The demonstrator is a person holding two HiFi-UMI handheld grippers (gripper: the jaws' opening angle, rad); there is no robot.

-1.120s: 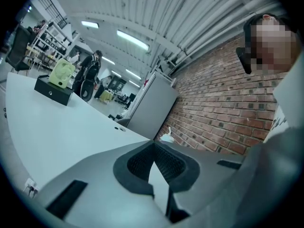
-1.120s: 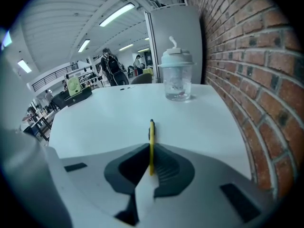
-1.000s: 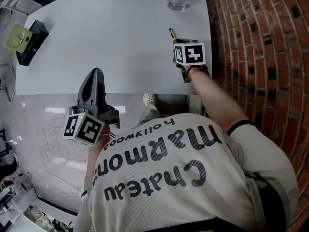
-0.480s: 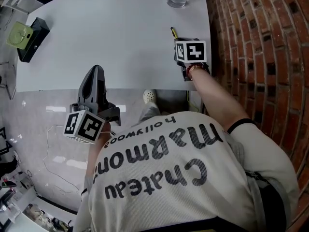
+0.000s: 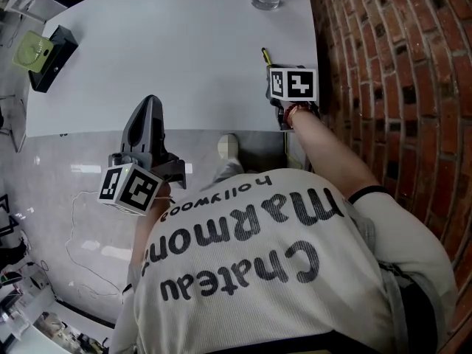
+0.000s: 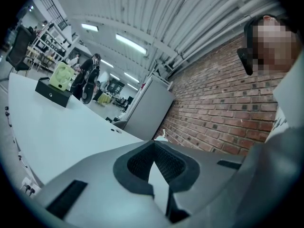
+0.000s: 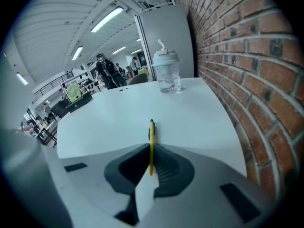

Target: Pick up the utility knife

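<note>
A slim yellow utility knife (image 7: pixel 151 139) is clenched between the right tongs (image 7: pixel 151 148), its tip poking out over the white tabletop (image 5: pixel 162 50) beside the brick wall (image 5: pixel 398 65). The left tongs (image 6: pixel 153 144), pressed together and empty, sit at the tabletop's near edge, well apart.

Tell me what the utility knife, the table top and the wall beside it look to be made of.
The utility knife looks like plastic: a slim, bright yellow body with a black end. No blade shows, so any metal cannot be judged.
The table top is smooth, matte and white, probably laminate, with an even surface and soft reflections.
The wall is bare red brick, rough, with pale mortar joints.
</note>
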